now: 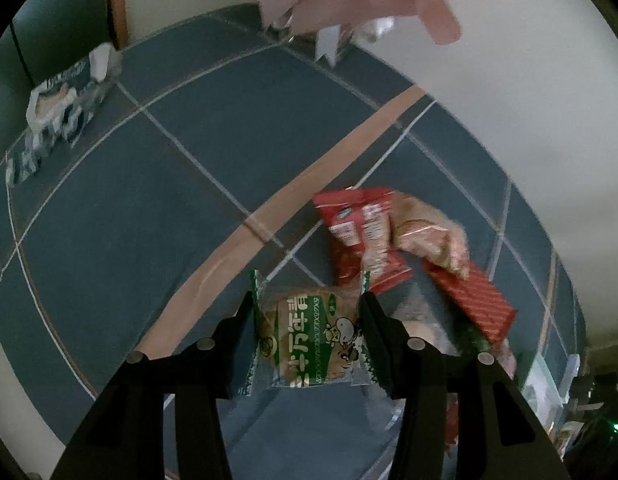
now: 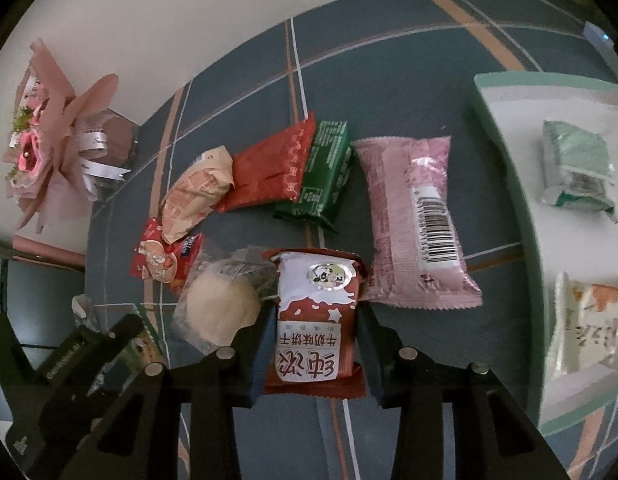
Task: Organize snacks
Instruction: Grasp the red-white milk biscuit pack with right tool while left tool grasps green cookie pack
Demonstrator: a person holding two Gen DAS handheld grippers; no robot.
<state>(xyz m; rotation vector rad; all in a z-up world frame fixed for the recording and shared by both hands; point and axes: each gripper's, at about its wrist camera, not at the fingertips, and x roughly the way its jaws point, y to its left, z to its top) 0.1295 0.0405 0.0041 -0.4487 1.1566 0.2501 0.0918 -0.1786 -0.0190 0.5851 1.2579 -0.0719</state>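
The counter [image 2: 389,80] wears a dark blue cloth crossed with tan and white lines, pale floor beyond its curved edge, a pink bouquet [image 2: 49,148] at one side and a mint-rimmed white tray [image 2: 509,120] at the other with a green packet [image 2: 577,168] and a white-orange packet [image 2: 589,324] already in it. Left tongs [image 1: 309,338] are clamped on a clear green-edged cracker pack [image 1: 309,340], held above the cloth, its long axis running along the fingers, print sideways. Right tongs [image 2: 315,324] grip a red-and-white biscuit pack [image 2: 315,320], long axis pointing away from the camera, characters upside down. Beyond it lie a pink pouch [image 2: 413,220], a green bar [image 2: 321,172], a red wrapper [image 2: 273,168], a tan bun wrapper [image 2: 197,196], a small red packet [image 2: 161,260] and a clear-wrapped pale round cake [image 2: 217,312], bunched close together.
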